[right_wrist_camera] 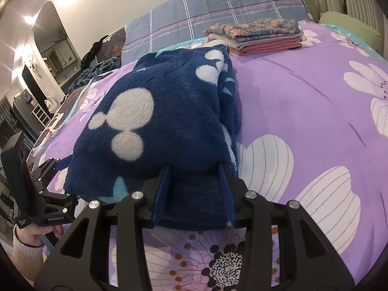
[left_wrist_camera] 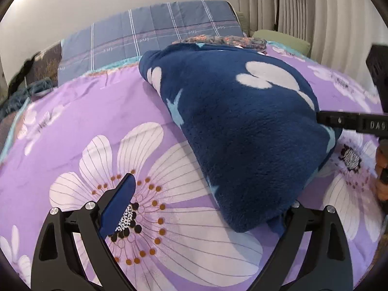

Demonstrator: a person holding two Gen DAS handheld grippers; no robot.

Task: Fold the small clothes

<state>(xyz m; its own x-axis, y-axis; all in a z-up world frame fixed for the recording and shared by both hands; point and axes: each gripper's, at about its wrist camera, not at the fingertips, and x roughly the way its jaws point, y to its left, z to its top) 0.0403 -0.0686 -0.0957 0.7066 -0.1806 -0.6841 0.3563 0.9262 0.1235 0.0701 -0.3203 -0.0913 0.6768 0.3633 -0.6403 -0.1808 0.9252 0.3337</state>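
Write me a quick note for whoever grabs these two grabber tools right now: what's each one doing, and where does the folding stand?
Left gripper: open, holding nothing, beside the near corner of the navy fleece garment.
Right gripper: shut on the garment's near edge.
The garment lies bunched and partly folded on the purple floral bedspread.
Done: a stack of folded clothes sits further back on the bed.
Left: finish folding the fleece; probably add it to the stack.

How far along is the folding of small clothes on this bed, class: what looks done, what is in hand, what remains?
Done: a folded stack sits at the far end of the purple bedspread. In hand: the right gripper is clamped on the near edge of the doubled-over blue fleece garment; the left gripper is open beside it. Left: probably a final fold and stacking.
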